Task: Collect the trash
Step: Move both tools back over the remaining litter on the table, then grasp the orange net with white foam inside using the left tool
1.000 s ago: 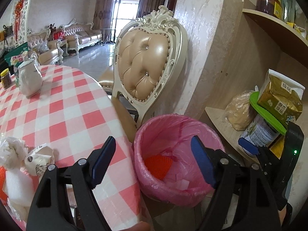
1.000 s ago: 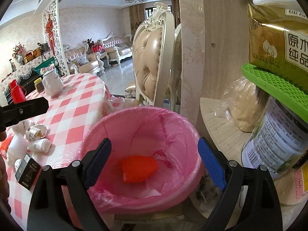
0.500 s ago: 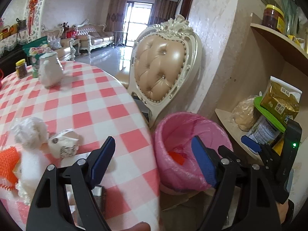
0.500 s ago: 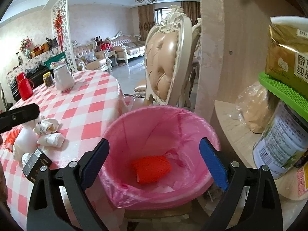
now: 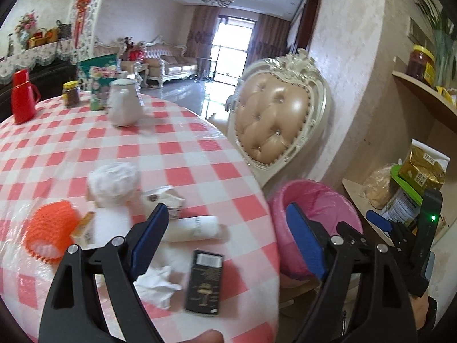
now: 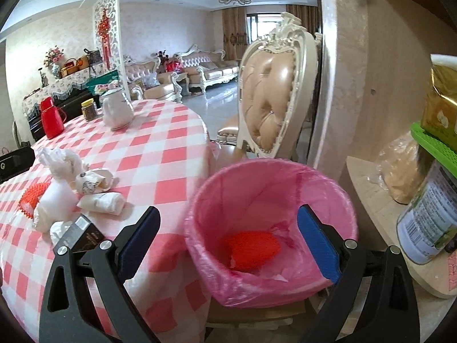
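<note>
A round surface (image 5: 177, 154) under a pink and white checked cloth fills the left of both views, with a cream and tan padded chair (image 5: 274, 120) at its far right edge and a wooden shelf (image 6: 380, 200) on the right. Between surface and shelf stands a bin lined with a pink bag (image 6: 257, 180), holding one orange foam net (image 6: 254, 247) at its bottom. The left gripper (image 5: 225, 237) hangs level above the near right edge of the surface, its blue-padded fingers (image 5: 148, 237) spread wide and holding nothing. Between and just beyond them lies the trash: a black carton (image 5: 204, 281) nearest, a rolled white wrapper (image 5: 197, 227) just past it, a crumpled tissue (image 5: 157, 283) beside the left finger, and, farther left, a white foam net (image 5: 114, 183), a crumpled paper cup (image 5: 164, 197), a small yellow box (image 5: 82, 228) and a second orange net (image 5: 50, 228). The right gripper (image 6: 228, 243) hovers over the near rim of the bin, also spread wide and empty; its right finger sits over the bin's opening and its left finger over the cloth edge. At the far side of the surface stand a white teapot (image 5: 124, 105), a red flask (image 5: 22, 97) and a small jar (image 5: 71, 93).
</note>
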The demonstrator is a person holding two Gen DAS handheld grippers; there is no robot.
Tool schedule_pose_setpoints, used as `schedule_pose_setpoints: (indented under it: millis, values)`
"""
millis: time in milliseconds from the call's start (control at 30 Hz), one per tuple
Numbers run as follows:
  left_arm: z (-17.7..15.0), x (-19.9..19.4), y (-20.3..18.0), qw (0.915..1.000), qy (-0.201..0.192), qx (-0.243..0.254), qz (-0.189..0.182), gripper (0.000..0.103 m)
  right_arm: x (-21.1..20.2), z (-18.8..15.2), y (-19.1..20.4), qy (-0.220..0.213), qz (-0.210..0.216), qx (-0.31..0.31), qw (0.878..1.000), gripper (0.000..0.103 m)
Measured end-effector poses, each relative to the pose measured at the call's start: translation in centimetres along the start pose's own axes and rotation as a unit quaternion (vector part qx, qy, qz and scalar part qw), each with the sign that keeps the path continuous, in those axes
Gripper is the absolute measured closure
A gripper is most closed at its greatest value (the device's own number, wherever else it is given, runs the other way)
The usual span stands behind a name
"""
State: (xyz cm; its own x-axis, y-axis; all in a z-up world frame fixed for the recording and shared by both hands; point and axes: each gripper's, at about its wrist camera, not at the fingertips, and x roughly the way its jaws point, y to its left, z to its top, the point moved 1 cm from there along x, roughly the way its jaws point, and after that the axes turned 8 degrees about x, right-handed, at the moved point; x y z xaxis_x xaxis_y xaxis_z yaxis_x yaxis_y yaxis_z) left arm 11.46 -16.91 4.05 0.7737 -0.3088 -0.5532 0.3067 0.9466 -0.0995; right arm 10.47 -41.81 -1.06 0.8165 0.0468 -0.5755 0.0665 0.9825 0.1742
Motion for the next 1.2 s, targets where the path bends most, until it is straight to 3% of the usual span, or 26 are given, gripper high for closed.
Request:
schedule_pose_setpoints:
  millis: [533,1200]
  values:
    - [-2.9,-5.1,7.9,0.9963,-0.009,-0.057,0.065,0.021,-0.5,-0.9,5.4,0.008,0.039,-0.03,0.999,0.012]
    - [-5.5,-7.4,14.6,0.9883,-0.004,-0.108,0.108,0.021,0.3,-2.1,11.5,0.026,0.073,-0.066,0.995,0.012]
